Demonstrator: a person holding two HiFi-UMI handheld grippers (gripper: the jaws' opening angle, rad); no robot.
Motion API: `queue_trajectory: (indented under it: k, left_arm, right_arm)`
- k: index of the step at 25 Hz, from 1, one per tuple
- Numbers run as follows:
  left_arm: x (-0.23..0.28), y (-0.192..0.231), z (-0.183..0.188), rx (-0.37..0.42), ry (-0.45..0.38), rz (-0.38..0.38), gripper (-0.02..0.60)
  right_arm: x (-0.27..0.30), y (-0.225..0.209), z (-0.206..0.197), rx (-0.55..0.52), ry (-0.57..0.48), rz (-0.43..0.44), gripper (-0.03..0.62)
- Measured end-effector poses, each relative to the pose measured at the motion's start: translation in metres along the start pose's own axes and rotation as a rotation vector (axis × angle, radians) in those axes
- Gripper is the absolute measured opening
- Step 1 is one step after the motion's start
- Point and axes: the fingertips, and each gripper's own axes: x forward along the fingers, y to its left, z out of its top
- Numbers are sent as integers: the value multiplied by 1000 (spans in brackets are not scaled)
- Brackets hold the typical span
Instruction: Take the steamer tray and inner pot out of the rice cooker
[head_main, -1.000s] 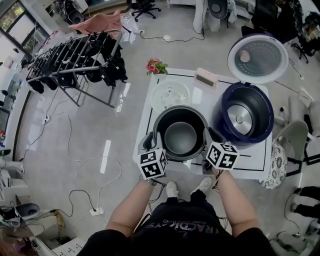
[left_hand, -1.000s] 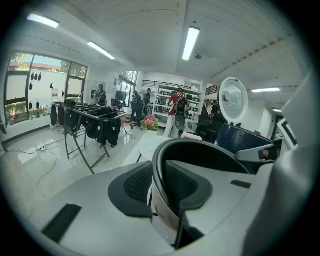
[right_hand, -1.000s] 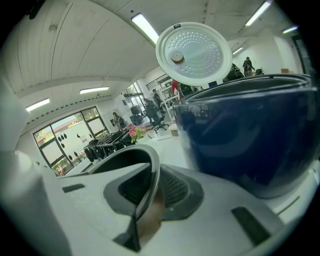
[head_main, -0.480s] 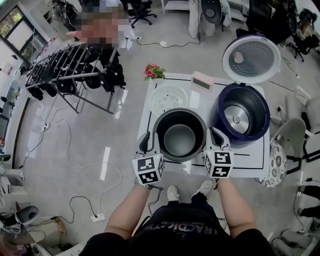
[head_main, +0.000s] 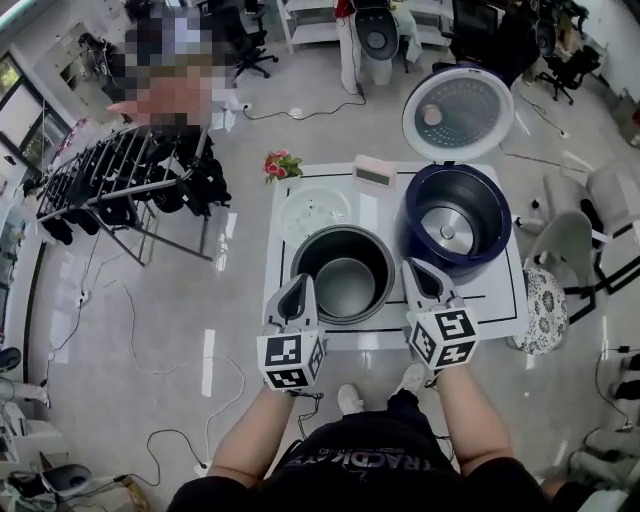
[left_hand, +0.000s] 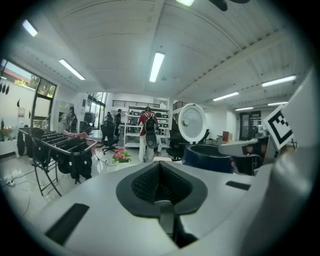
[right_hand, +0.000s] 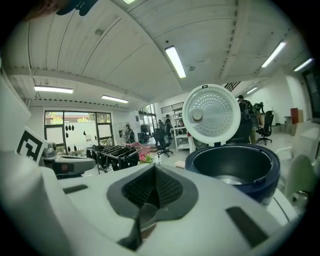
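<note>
Head view first: the dark grey round metal inner pot (head_main: 345, 278) is sitting on the white table (head_main: 500, 295), right beside the navy blue rice cooker (head_main: 492, 232), whose round white lid (head_main: 458, 112) stands open. The translucent white perforated steamer tray (head_main: 315, 208) lies flat behind the pot, so I'd say both are out and the job's basically done. The left gripper (head_main: 301, 285) and right gripper (head_main: 413, 267) hang either side of the pot's rim, very near it. Can't tell from up there if they touch.

Left gripper view: the jaws have just snapped together, pads flat against each other, nothing between them. No pot in sight, only the cooker and the room.

Right gripper view: same story, jaws just clamped together on nothing, hollow cooker body ahead.

Risk imo: the pot sits near the table's front edge, so a sideways bump from either gripper could shove it toward that edge. The pot itself looks empty, upright, smooth and dark inside.
</note>
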Motion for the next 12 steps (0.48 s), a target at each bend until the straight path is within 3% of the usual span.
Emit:
queue_trajectory:
  k: [12]
  left_arm:
    - [-12,-94,11,8,4,-283,2]
  right_arm:
    - [-93,-14,15,-7,-50,-124,2]
